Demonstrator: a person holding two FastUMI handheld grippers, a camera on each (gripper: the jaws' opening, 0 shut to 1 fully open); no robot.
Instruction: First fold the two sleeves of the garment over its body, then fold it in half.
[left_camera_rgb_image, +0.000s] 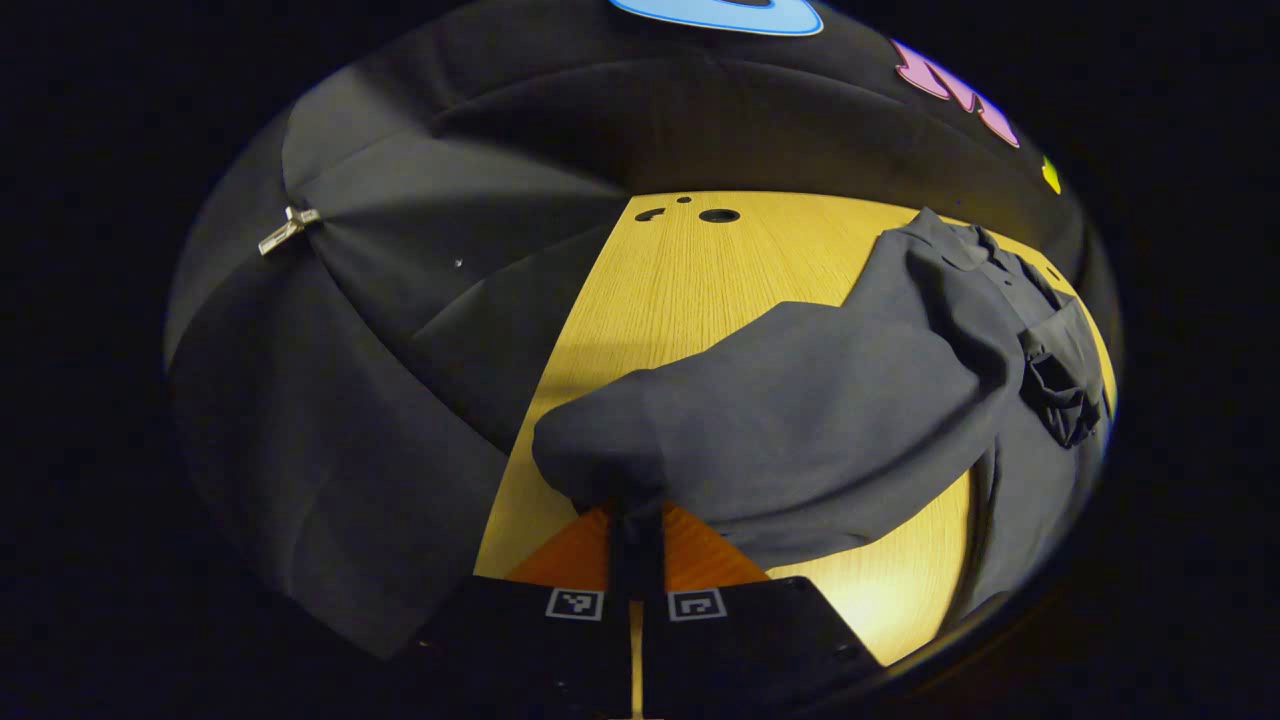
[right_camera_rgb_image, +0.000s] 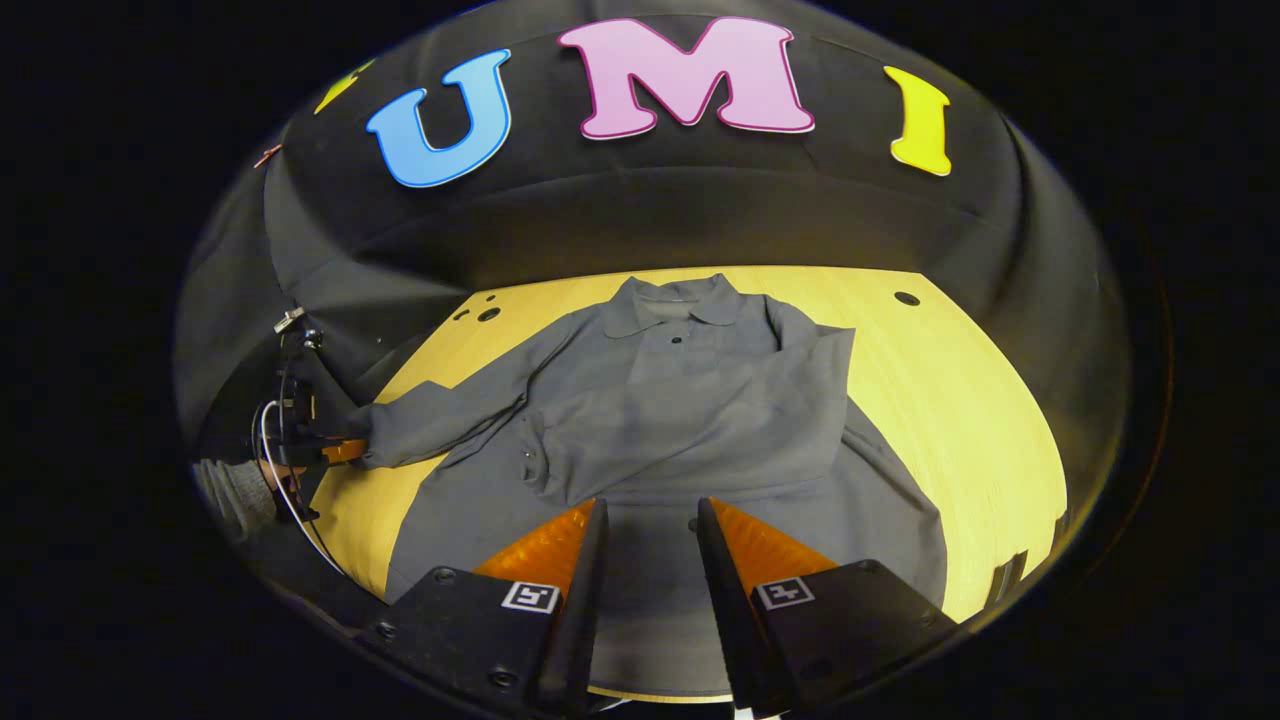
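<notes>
Black cloth walls close round a yellow wooden table (right_camera_rgb_image: 960, 400) where a grey collared shirt (right_camera_rgb_image: 690, 420) lies flat, its long axis running near to far with the collar (right_camera_rgb_image: 675, 300) at the far end and the hem toward the near edge. One sleeve (right_camera_rgb_image: 790, 400) is already folded across the body. The other sleeve (right_camera_rgb_image: 450, 415) stretches out to the left, and its cuff is pinched between the closed fingers of the left gripper (left_camera_rgb_image: 636, 520), lifted slightly off the wood. The right gripper (right_camera_rgb_image: 650, 530) hovers over the shirt's lower part with its fingers spread apart, holding nothing.
</notes>
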